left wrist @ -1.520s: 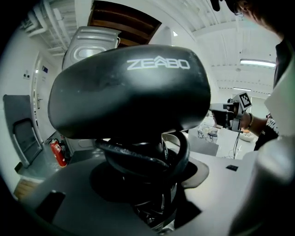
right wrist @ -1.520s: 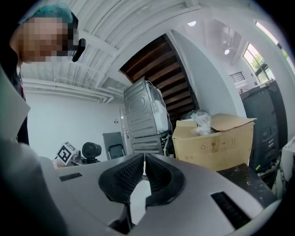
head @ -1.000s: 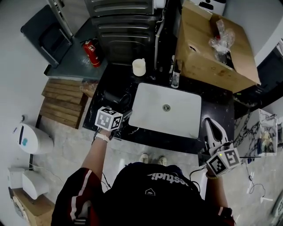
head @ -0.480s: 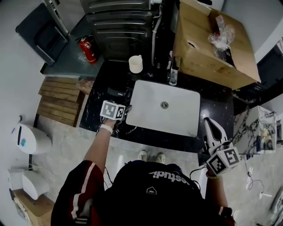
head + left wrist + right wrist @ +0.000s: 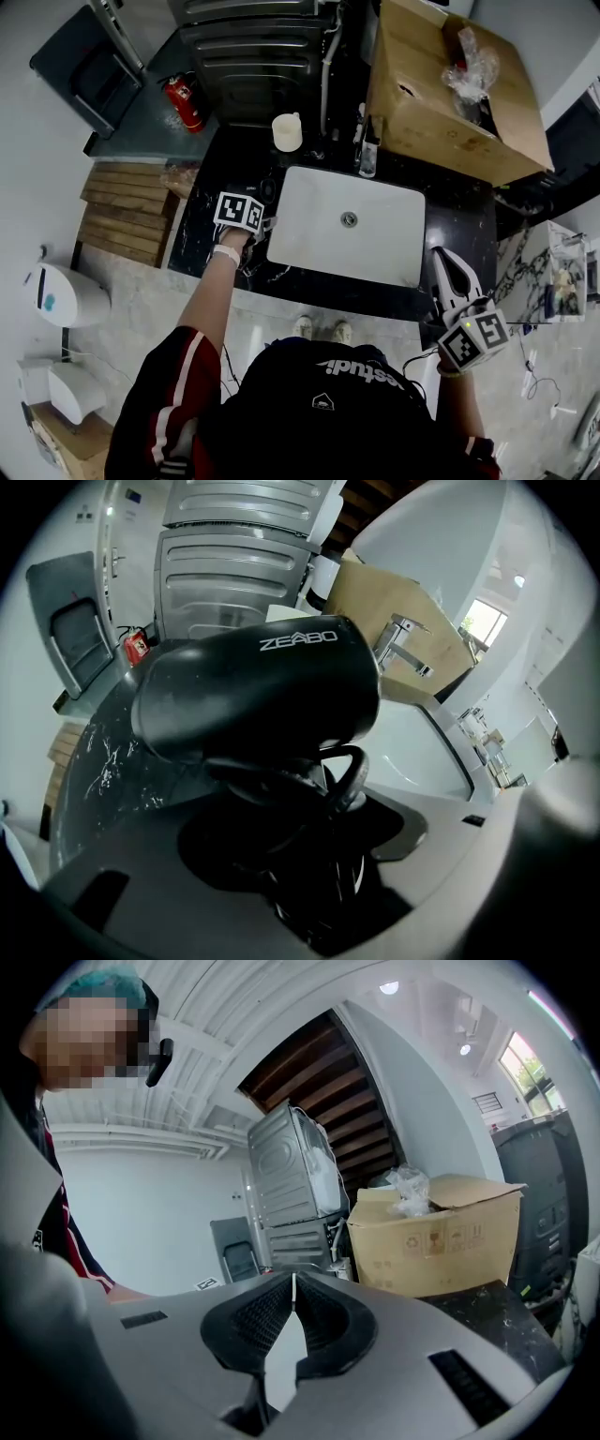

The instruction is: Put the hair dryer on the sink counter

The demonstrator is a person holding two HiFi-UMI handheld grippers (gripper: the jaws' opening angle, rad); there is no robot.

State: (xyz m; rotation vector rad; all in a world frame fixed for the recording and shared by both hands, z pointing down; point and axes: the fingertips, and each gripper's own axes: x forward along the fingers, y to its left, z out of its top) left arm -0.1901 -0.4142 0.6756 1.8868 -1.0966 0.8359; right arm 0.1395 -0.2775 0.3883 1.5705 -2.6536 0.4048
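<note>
A black hair dryer [image 5: 258,691] fills the left gripper view, barrel lying across, its handle and coiled cord reaching down between the jaws. My left gripper [image 5: 309,855] grips that handle while its jaws are opening. In the head view the left gripper [image 5: 261,223] is over the black marble sink counter [image 5: 202,239], just left of the white basin [image 5: 347,234]; the dryer is mostly hidden under it. My right gripper [image 5: 441,255] hangs at the counter's front right corner, shut with nothing in it; its tips [image 5: 293,1288] meet.
A faucet [image 5: 367,155] stands behind the basin, and a cream cup [image 5: 286,131] sits at the counter's back left. A cardboard box [image 5: 450,94] takes up the back right. A grey appliance [image 5: 258,42] and a red fire extinguisher [image 5: 183,94] lie beyond the counter.
My left gripper has carried the dryer farther from me, from the counter's front edge to beside the basin's left rim. The right gripper has hardly moved.
</note>
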